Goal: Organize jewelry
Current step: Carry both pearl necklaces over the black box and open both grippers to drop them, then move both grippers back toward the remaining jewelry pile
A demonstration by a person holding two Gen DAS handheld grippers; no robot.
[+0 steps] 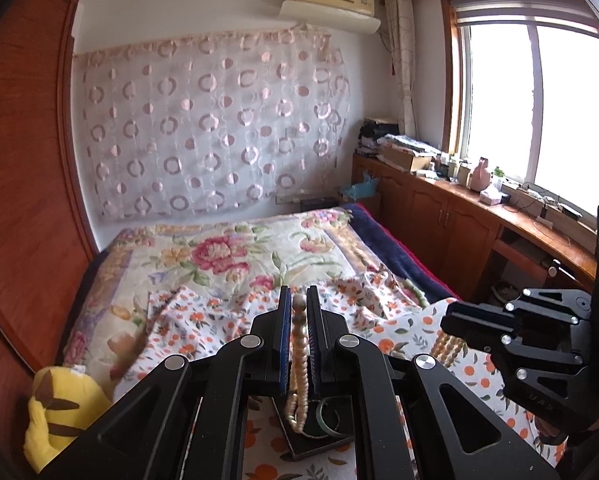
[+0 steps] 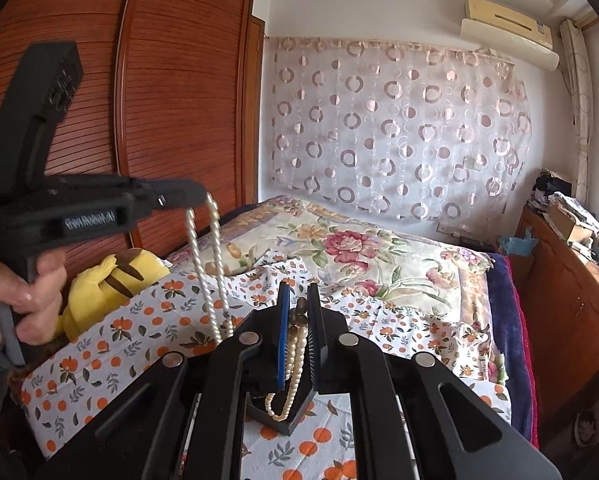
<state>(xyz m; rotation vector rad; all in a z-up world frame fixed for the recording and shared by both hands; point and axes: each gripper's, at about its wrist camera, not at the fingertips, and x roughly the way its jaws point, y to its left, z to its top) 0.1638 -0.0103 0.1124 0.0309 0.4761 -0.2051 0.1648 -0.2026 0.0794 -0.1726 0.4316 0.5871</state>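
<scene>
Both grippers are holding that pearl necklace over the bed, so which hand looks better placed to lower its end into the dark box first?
Probably the right. The right gripper pinches the pearl necklace with a loop hanging directly into the dark box. The left gripper also holds strands above it, but they dangle beside a green bangle inside.

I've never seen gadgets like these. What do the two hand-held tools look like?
Both are matte black. The left tool and right tool each have two flat fingers, one lined with a blue pad, on linked bars with round silver pivots. White lettering marks the left one's side.
</scene>
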